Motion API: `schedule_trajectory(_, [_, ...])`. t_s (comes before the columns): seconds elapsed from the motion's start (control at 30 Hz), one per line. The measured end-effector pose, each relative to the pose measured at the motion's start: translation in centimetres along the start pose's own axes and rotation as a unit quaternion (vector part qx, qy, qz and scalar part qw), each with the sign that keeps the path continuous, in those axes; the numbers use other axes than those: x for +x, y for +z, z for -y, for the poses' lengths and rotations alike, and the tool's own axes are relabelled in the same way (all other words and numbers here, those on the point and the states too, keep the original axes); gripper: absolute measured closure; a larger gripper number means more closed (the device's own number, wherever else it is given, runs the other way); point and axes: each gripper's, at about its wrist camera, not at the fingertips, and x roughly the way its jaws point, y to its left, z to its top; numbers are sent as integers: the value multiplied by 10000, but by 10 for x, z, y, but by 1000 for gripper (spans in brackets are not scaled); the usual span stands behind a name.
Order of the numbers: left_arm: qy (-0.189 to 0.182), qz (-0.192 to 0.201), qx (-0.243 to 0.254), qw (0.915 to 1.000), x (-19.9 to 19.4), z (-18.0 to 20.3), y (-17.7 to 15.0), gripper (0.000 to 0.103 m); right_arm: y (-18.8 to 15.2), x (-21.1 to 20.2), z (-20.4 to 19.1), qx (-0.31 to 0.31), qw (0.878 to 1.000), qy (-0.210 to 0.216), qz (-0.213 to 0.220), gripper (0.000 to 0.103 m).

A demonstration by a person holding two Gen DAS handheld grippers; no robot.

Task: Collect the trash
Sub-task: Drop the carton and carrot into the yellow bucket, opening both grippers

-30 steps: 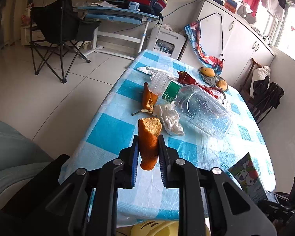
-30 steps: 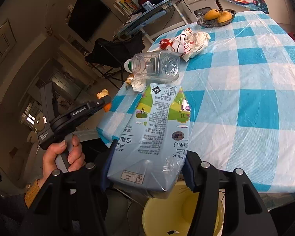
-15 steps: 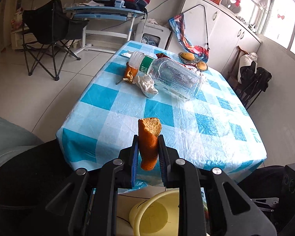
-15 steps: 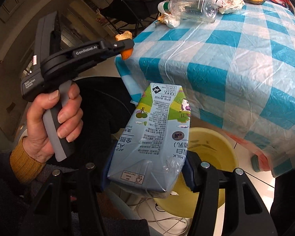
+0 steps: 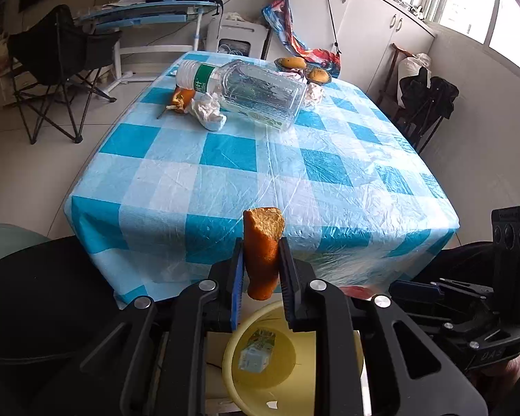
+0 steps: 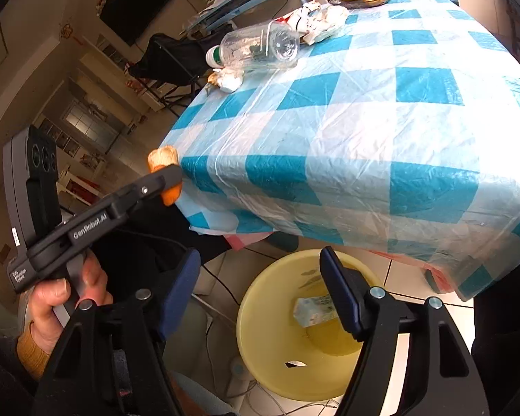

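My left gripper (image 5: pixel 260 267) is shut on an orange peel piece (image 5: pixel 262 242), held in front of the table's near edge above the yellow bin (image 5: pixel 235 374). It also shows in the right wrist view (image 6: pixel 166 180). My right gripper (image 6: pixel 260 287) is open and empty above the yellow bin (image 6: pixel 260 312). The milk carton (image 6: pixel 312 310) lies inside the bin, also seen in the left wrist view (image 5: pixel 256 352). A clear plastic bottle (image 5: pixel 249 92), a crumpled tissue (image 5: pixel 208 111), another peel (image 5: pixel 182 98) and wrappers (image 6: pixel 319 20) lie on the far part of the table.
The table has a blue and white checked cloth (image 5: pixel 260 159). A fruit dish (image 5: pixel 305 69) stands at its far end. A folding chair (image 5: pixel 55 69) and a desk (image 5: pixel 149 14) stand beyond on the left. Cables lie on the floor by the bin.
My right gripper opened and the milk carton dropped into the yellow bin. My left gripper pulled back from the table with the peel, to above the bin.
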Motion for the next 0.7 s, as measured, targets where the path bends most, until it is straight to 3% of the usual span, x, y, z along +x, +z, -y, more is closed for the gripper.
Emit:
schedule_trajectory(0.17, [-211, -314, 387, 9985, 7, 21, -11, 85, 3, -11, 16, 382, 9985, -53, 386, 27])
schedule_trajectory(0.37, [-543, -820, 1001, 9901, 17, 49, -27, 80, 7, -14, 28, 661, 9964, -37, 533, 26])
schedule_trajectory(0.43, [-640, -949, 1155, 9867, 19, 58, -33, 60, 8, -14, 28, 678, 9961, -35, 556, 25])
schedule_trajectory(0.5, [-625, -900, 1273, 9858, 16, 65, -37, 49, 8, -14, 28, 684, 9959, -43, 585, 25])
schedule_trajectory(0.7, [-371, -567, 1363, 9883, 2, 65, -31, 29, 8, -17, 28, 708, 9954, -53, 649, 24])
